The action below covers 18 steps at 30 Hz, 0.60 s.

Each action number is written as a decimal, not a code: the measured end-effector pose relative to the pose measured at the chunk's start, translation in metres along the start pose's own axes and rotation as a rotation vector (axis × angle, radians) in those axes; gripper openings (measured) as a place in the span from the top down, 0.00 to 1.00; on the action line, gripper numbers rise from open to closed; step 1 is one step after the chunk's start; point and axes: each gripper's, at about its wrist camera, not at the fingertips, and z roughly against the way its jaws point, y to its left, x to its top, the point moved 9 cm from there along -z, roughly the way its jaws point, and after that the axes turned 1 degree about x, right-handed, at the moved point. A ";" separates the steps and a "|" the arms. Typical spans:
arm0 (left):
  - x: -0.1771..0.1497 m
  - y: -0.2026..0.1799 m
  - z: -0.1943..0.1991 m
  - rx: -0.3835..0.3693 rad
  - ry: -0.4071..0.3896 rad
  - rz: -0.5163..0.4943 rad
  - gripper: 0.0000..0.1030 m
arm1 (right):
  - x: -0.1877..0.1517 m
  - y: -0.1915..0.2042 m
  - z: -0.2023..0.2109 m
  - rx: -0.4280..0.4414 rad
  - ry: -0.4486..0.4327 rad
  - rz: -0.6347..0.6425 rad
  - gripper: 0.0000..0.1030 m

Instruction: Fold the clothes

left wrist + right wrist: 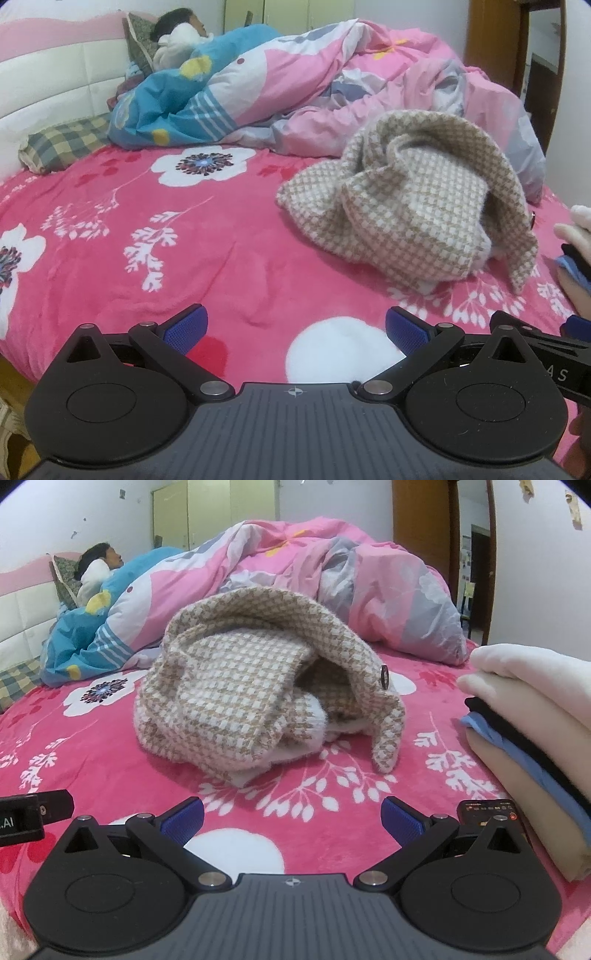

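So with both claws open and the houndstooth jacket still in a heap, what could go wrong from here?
1. The houndstooth jacket is bunched with layers tucked inside; a claw may pinch several layers, not one edge.
2. The folded stack sits close on the right; spreading the jacket could knock it.
3. A small dark device lies by the right claw and could get dragged.
The left claw holds nothing.

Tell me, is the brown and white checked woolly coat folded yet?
Not folded. The brown and white checked woolly coat lies crumpled in a heap on the pink flowered blanket, one flap curling over a hollow.
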 end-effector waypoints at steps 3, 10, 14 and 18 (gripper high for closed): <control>0.000 0.001 0.001 0.009 -0.016 -0.002 0.00 | -0.001 0.000 -0.001 -0.001 0.002 0.004 0.00; -0.001 0.000 0.000 0.021 -0.024 -0.019 0.00 | -0.003 0.000 -0.002 -0.002 0.008 0.008 0.00; -0.002 0.000 -0.002 0.028 -0.025 -0.026 0.00 | -0.003 0.000 -0.002 -0.003 0.009 0.006 0.00; -0.003 0.000 -0.003 0.031 -0.024 -0.023 0.00 | -0.003 0.000 -0.002 -0.005 0.011 0.007 0.00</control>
